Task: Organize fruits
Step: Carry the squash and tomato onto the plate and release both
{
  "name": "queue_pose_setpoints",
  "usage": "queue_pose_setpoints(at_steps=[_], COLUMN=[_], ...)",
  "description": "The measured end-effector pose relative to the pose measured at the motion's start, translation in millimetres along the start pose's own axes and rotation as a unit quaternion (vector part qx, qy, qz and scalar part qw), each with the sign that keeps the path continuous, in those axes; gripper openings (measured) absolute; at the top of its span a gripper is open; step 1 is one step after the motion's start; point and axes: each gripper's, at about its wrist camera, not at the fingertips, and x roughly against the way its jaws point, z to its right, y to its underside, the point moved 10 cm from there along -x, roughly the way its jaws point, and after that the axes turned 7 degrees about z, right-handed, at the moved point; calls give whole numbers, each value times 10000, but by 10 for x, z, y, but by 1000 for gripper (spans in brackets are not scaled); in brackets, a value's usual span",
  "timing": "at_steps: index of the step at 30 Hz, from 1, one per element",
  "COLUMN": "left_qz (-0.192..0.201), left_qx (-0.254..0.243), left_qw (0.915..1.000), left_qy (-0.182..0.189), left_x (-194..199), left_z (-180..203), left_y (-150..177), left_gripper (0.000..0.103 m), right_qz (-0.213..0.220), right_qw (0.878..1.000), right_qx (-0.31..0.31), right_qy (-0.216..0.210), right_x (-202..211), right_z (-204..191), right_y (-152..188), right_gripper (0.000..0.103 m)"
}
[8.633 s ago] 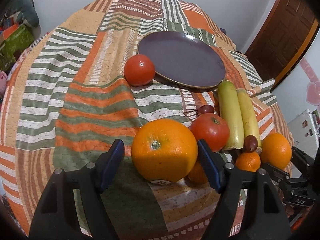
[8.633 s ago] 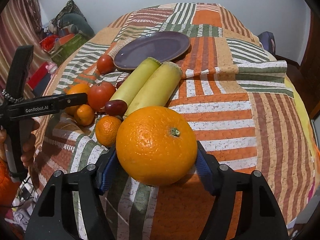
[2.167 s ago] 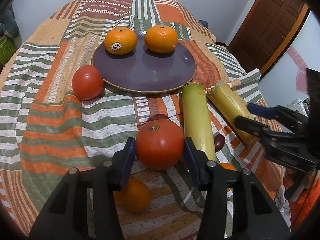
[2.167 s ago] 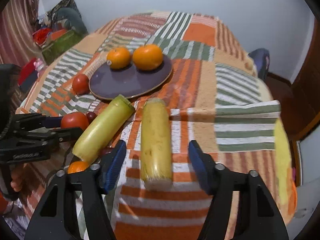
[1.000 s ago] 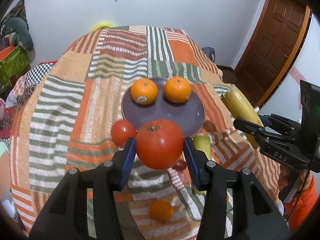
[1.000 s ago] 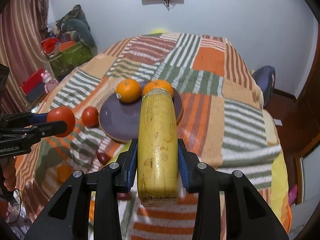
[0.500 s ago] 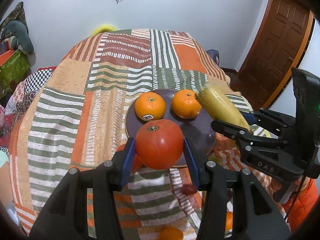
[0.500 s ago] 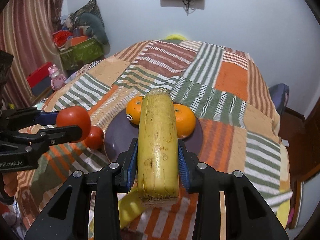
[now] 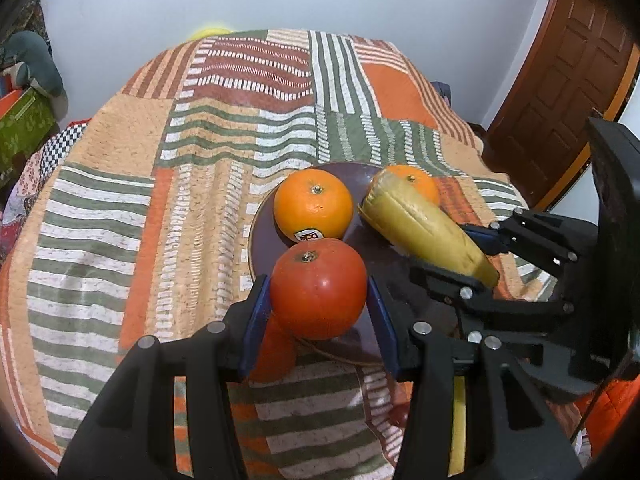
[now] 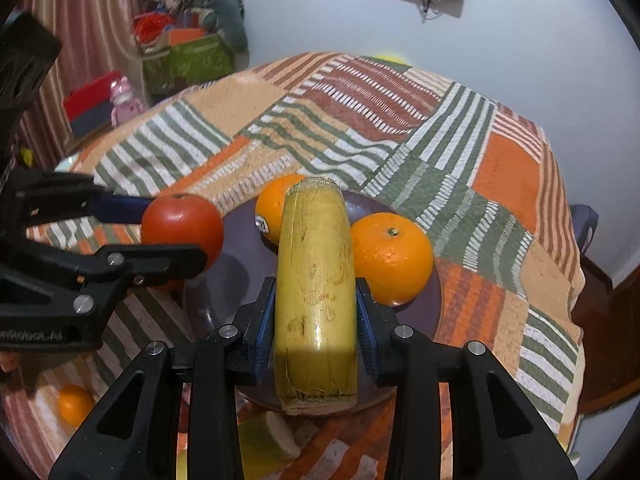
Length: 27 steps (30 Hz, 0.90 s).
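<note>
My left gripper [image 9: 318, 312] is shut on a red tomato [image 9: 319, 289] and holds it above the near left edge of the dark purple plate [image 9: 262, 236]. My right gripper [image 10: 316, 328] is shut on a yellow banana piece [image 10: 316, 280] and holds it over the plate [image 10: 424, 312]. Two oranges lie on the plate: one with a sticker [image 9: 313, 204] and one behind the banana [image 9: 416, 184]. In the right wrist view the tomato [image 10: 182, 230] is at the left and an orange [image 10: 392, 258] is right of the banana.
A second tomato [image 9: 276, 354] lies on the striped cloth under my left gripper. A greenish banana piece [image 10: 266, 438] and a small orange [image 10: 74, 404] lie on the cloth near the front. A brown door [image 9: 560, 92] stands at the right.
Both grippers have moved forward and lower over the plate with their fruit still held. The plate and oranges now look closer.
</note>
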Motion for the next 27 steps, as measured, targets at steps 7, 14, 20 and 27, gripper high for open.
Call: queue_pose_setpoints(at_steps=[7, 14, 20, 27], left_qz=[-127, -230, -288, -266], left_qx=[-19, -6, -24, 12], left_qw=[9999, 9997, 9995, 9996], left_qy=[-9, -66, -102, -120], left_x=[-202, -349, -421, -381], left_z=[17, -8, -11, -17], left_y=[0, 11, 50, 29], left_gripper=[48, 48, 48, 52], right_qz=[-214, -248, -241, -278], right_qw=[9995, 9993, 9989, 9983], right_qx=[-203, -223, -336, -499], right_qy=[-97, -183, -213, -153], right_x=[-167, -219, -224, -216], right_z=[53, 25, 35, 48], right_y=[138, 157, 157, 160], right_gripper=[33, 34, 34, 34])
